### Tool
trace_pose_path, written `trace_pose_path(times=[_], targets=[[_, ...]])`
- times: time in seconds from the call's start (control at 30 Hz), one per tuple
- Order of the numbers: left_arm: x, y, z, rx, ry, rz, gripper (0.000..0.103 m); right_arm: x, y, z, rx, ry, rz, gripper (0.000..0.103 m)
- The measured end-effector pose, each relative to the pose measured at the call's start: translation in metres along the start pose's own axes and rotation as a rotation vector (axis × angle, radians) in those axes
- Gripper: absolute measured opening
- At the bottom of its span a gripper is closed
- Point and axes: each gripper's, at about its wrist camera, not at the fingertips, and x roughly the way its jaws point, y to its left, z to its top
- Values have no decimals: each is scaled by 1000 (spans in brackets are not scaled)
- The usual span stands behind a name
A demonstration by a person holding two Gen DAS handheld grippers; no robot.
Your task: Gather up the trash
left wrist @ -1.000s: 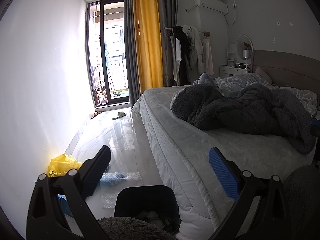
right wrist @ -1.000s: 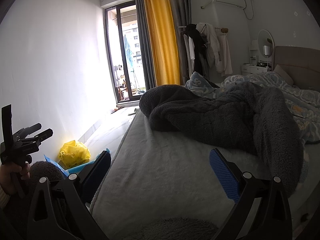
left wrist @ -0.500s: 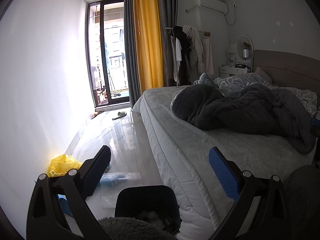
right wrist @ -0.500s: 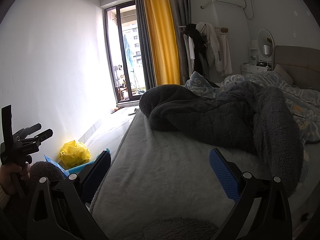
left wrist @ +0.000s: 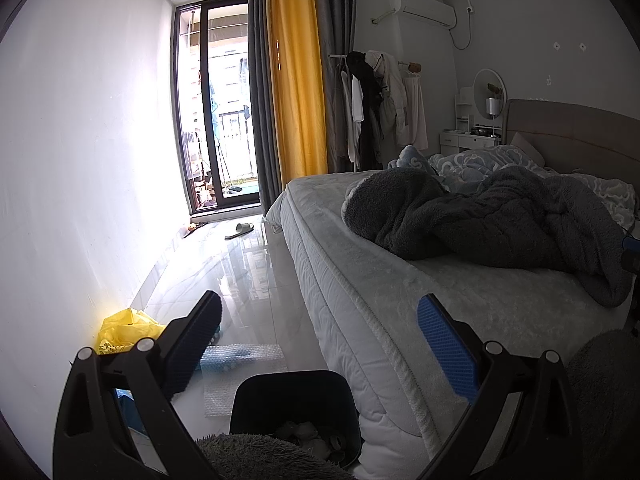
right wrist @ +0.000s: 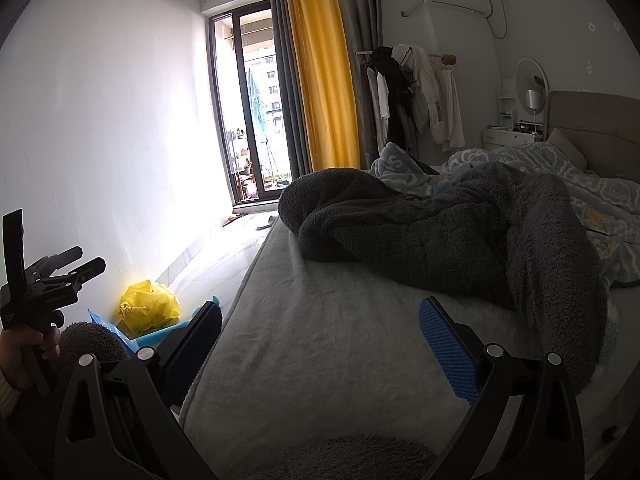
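The left hand-held gripper (left wrist: 320, 344) hangs above the floor beside the bed, its blue-padded fingers spread wide with nothing between them. Directly below it stands a dark trash bin (left wrist: 294, 412) close against the mattress edge, with crumpled pale scraps lying at its bottom. On the glossy tiled floor (left wrist: 248, 276) just beyond the bin lies a sheet of bubble wrap (left wrist: 240, 360), and near the white wall sits a crumpled yellow plastic bag (left wrist: 124, 330), partly hidden behind the left finger. A pale slipper (left wrist: 239, 231) lies well away, near the balcony door (left wrist: 218, 104). The right hand-held gripper (right wrist: 320, 350) is held over the bed (right wrist: 320, 344), its fingers likewise spread wide and empty. A dark grey fleece blanket (right wrist: 440, 236) is heaped across the mattress, with a blue patterned quilt (right wrist: 560, 176) behind it. In the right wrist view the yellow bag shows on the floor beside the wall, resting on or against something flat and blue (right wrist: 160, 334) whose nature I cannot tell. At the far left edge of that view, the person's hand (right wrist: 20, 360) grips the handle of the other device. A yellow curtain (left wrist: 296, 88) hangs beside the door, and clothes hang on a rack (left wrist: 376, 104) next to it.
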Motion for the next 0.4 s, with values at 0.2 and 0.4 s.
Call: trace_pose_path(times=[0.2,0.4], targets=[[0,0,-1,3,4,7,100,0,0,-1,-1,1,0,100],[1,2,-3,9,5,20,100,0,0,0,-1,1,1,100]])
